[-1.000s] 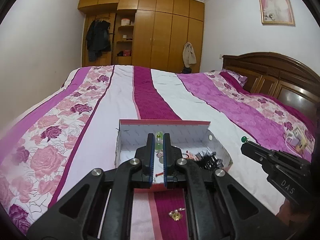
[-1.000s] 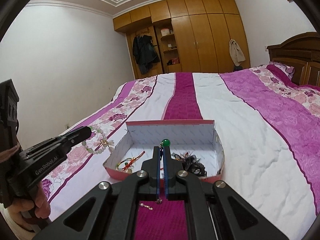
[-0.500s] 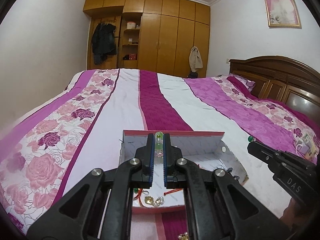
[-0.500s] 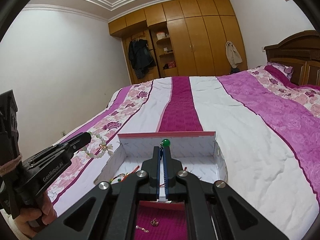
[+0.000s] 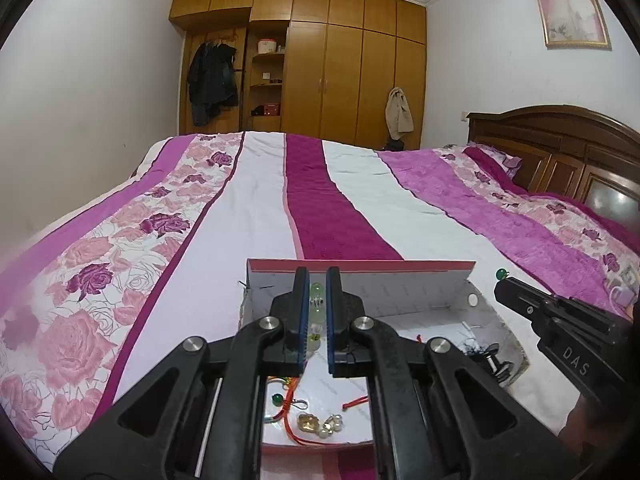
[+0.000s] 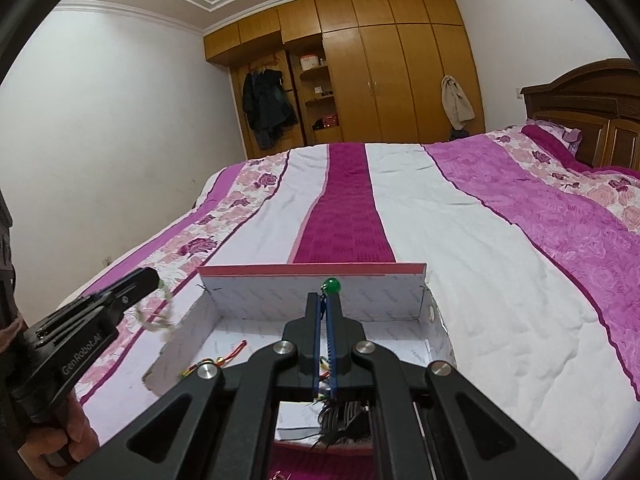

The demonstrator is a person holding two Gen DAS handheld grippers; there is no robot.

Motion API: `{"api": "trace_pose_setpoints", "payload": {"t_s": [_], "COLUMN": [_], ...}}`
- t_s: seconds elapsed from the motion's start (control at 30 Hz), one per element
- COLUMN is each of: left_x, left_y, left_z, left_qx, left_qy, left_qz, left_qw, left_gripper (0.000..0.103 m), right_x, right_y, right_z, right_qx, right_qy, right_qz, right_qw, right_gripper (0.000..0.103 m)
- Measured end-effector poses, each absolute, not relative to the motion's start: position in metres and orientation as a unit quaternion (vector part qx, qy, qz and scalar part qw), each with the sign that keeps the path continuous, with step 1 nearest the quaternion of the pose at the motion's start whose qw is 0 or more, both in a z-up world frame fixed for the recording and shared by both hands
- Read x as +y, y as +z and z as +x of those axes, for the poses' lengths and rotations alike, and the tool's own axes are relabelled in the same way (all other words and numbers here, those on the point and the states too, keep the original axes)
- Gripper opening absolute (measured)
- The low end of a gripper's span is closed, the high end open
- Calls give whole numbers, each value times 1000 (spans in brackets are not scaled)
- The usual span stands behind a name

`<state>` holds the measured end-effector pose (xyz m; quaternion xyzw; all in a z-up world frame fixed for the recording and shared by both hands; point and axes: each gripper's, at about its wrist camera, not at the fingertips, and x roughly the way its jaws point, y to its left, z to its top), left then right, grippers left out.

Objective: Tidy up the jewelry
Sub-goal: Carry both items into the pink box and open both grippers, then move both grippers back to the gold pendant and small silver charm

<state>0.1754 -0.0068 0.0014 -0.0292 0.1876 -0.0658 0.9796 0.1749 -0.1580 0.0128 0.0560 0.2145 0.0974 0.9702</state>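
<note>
Wooden wardrobes (image 5: 340, 64) are seen along the far wall of a bedroom, with a dark carved headboard (image 5: 560, 152) at the right and a framed portrait (image 5: 570, 8) hung above it. Most of both views is filled by a bed under a striped pink, white and magenta floral bedspread (image 6: 460, 220). An open white cardboard box with a pink rim (image 5: 400, 280) is set on the bedspread near its near edge. On the box floor, a red cord bracelet with a green bead (image 5: 286, 398) and a small cluster of pearls and gold pieces (image 5: 320, 424) are seen toward the near wall, and dark tangled pieces (image 5: 484, 354) lie toward the right wall. The left gripper (image 5: 318, 312) is held level over the box, its jaws narrowly closed on a pale green bead bracelet (image 5: 316, 308), whose loop is seen dangling outside the box's left wall in the right wrist view. The right gripper (image 6: 327, 344) is held over the box too, jaws pinched nearly together on a thin strand topped by a green bead (image 6: 331, 285).
</note>
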Motion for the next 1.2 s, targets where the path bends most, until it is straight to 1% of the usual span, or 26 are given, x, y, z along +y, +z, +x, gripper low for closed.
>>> {"api": "trace_pose_setpoints", "payload": {"t_s": [0.13,0.2,0.23,0.27,0.3,0.33,0.37,0.8,1.2], "left_x": [-6,-7,-7,-7,-6,-5,-5,-2,-9], "left_y": [-2,-3,-4,-5,-5,-5,-5,-4,-27], "left_z": [178,179,180,180,180,180,179,154,121], "left_qx": [193,199,201,203,204,204,204,229,294], "left_qy": [-62,-60,-58,-57,-57,-56,-55,-67,-97], "left_qz": [-33,-28,-26,-25,-27,-28,-30,-33,-37], "left_qw": [979,978,977,977,977,977,977,971,950], "left_gripper": [0,2,8,13,20,23,23,24,24], "right_x": [-156,-156,-157,-157,-158,-159,-160,-163,-156], "right_y": [7,4,3,2,1,1,1,3,-13], "right_z": [182,183,184,186,186,186,186,167,124], "right_qx": [222,226,229,232,234,234,235,245,280], "right_qy": [98,94,93,93,93,93,94,101,114], "right_qz": [51,51,54,56,58,60,63,73,57], "right_qw": [969,968,967,967,966,966,966,961,952], "right_gripper": [4,4,7,13,17,24,27,29,29]}}
